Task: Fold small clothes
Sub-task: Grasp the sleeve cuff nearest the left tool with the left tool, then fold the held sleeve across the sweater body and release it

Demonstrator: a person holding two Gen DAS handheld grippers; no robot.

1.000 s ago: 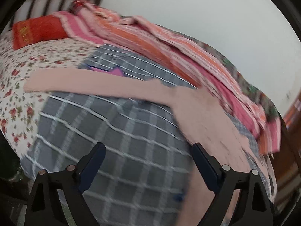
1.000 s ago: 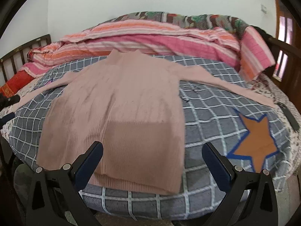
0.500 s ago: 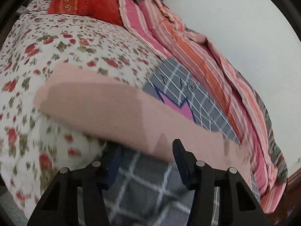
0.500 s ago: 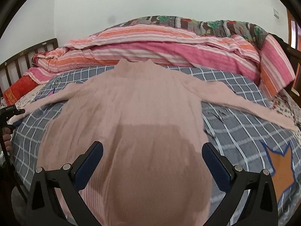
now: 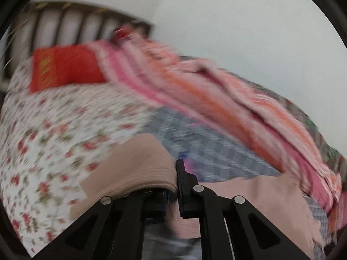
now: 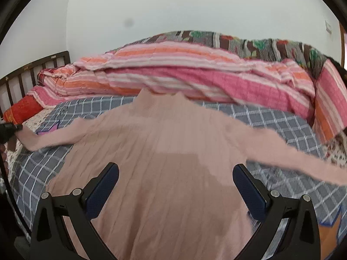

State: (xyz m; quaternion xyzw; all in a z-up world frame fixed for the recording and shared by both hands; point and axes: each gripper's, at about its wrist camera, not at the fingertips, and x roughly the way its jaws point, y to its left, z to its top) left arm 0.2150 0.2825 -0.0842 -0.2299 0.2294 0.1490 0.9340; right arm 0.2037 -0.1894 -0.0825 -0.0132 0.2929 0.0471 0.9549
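1 sleeve (image 5: 138, 171) in left gripper (image 5: 172, 186)

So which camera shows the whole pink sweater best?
The right wrist view: the pink sweater lies spread flat, both sleeves out. The left wrist view shows only a blurry sleeve end pinched in the left tool.

- The sweater (image 6: 164, 143) lies flat on the quilt (image 6: 271, 119), which covers the bed, with its neck toward the far side.
- Its sleeves spread out to left and right.
- A heap of blankets (image 6: 195, 73) lies behind the sweater, along the wall.
- A pillow (image 6: 21, 110) sits far left, before the headboard (image 6: 32, 69).
- The left tongs (image 5: 173, 186) pinch the left sleeve's end (image 5: 138, 169).
- The right tongs (image 6: 175, 186) hang over the sweater's lower part.
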